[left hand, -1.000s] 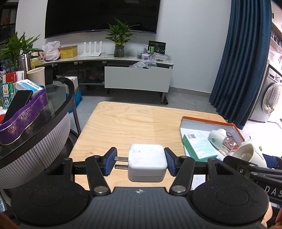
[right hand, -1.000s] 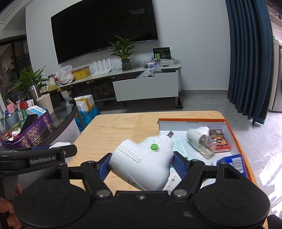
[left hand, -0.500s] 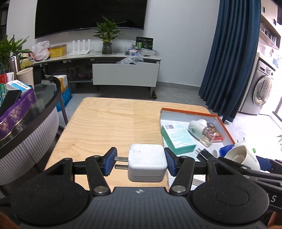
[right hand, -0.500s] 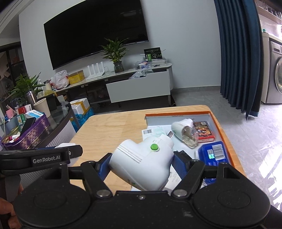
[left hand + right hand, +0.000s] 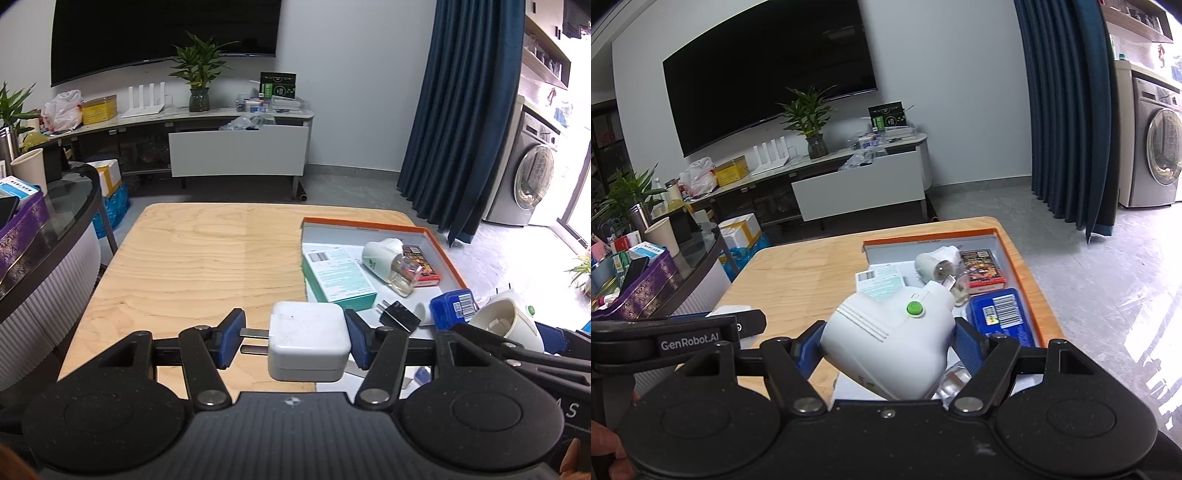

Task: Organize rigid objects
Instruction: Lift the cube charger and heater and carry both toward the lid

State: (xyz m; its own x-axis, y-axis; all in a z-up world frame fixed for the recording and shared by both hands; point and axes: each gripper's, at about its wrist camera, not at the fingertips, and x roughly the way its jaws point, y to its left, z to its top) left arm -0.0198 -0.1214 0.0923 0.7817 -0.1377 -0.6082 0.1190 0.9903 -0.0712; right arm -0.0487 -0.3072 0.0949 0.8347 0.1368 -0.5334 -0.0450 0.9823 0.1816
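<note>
While the left gripper point(image 5: 293, 341) clamps a white charger point(image 5: 308, 341), the right gripper point(image 5: 886, 345) grips a white plug-in device point(image 5: 886, 343)

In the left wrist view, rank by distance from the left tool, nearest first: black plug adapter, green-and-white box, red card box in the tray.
From the left tool:
1. Black plug adapter, just right of the tool's right finger.
2. Green-and-white box, beyond it, at the tray's left side.
3. Red card box, farthest, toward the tray's right wall.
</note>
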